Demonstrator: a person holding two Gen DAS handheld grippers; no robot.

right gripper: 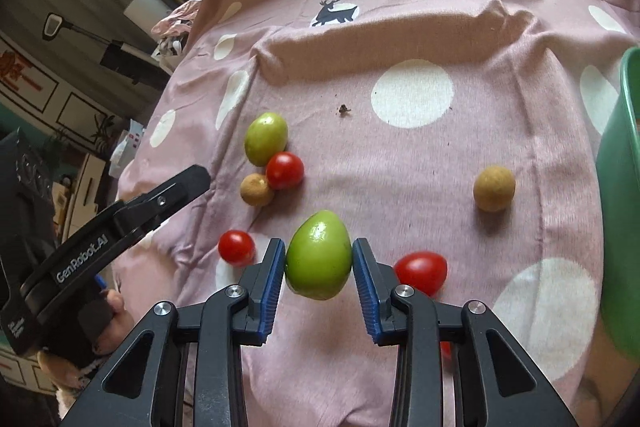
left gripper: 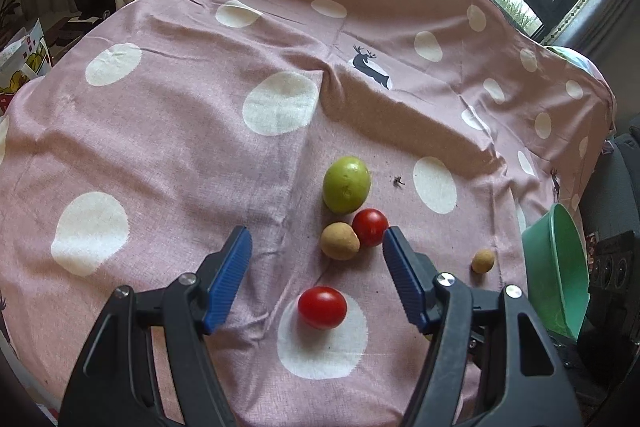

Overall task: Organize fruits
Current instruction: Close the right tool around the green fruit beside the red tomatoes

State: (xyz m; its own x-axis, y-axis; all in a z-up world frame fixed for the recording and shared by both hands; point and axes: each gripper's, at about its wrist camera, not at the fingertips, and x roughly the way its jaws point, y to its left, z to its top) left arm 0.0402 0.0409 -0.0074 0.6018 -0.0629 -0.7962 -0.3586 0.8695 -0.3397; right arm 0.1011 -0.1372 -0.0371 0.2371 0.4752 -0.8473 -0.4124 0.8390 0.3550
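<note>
My right gripper (right gripper: 319, 257) is shut on a green fruit (right gripper: 319, 254), both blue pads touching its sides, just above the cloth. A red tomato (right gripper: 421, 271) lies right of it and another red tomato (right gripper: 236, 247) left. Farther off, a second green fruit (right gripper: 265, 138), a red tomato (right gripper: 284, 170) and a small tan fruit (right gripper: 256, 189) sit clustered; a lone tan fruit (right gripper: 494, 193) lies right. My left gripper (left gripper: 317, 242) is open and empty above the cluster: green fruit (left gripper: 346, 184), tomato (left gripper: 370, 221), tan fruit (left gripper: 339, 240). A tomato (left gripper: 322, 307) lies between its fingers, lower down.
A pink cloth with white dots (left gripper: 160, 131) covers the surface, with a raised fold across the middle. A green bowl (left gripper: 560, 267) stands at the right edge, also in the right wrist view (right gripper: 620, 187). A small tan fruit (left gripper: 483, 260) lies near it. Dark debris (left gripper: 398, 181) lies on the cloth.
</note>
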